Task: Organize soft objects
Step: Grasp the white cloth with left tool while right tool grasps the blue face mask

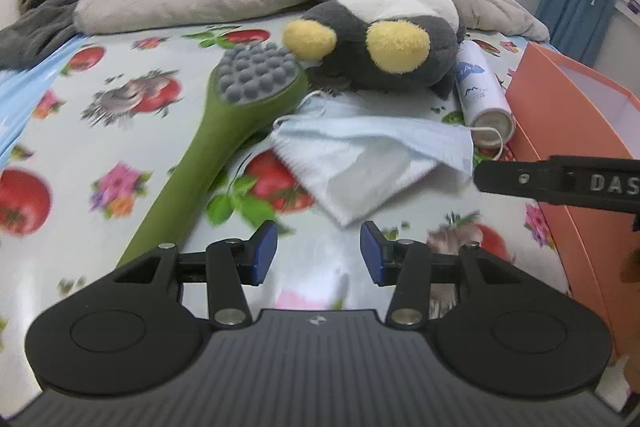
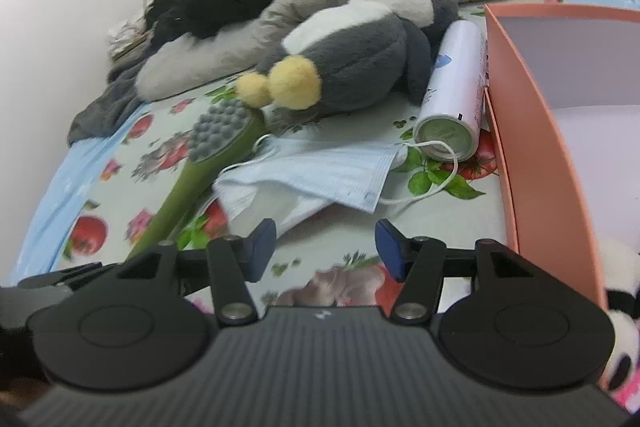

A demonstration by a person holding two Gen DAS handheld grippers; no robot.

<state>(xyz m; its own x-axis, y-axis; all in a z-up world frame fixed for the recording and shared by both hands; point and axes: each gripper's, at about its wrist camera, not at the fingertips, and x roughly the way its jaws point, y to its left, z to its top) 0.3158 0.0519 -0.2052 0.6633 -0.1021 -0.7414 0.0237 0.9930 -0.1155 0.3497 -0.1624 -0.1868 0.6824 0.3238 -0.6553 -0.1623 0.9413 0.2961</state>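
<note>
Fruit-print bedspread (image 1: 120,131) under me: both my grippers, left (image 1: 319,253) and right (image 2: 326,249), spread and empty before the face mask (image 1: 372,139) and plush penguin (image 1: 384,43)

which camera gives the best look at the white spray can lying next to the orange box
The right wrist view. There the spray can lies in full length beside the orange box, round end toward the camera, a mask's ear loop draped over it. In the left wrist view the can is partly hidden behind the plush penguin.
</note>
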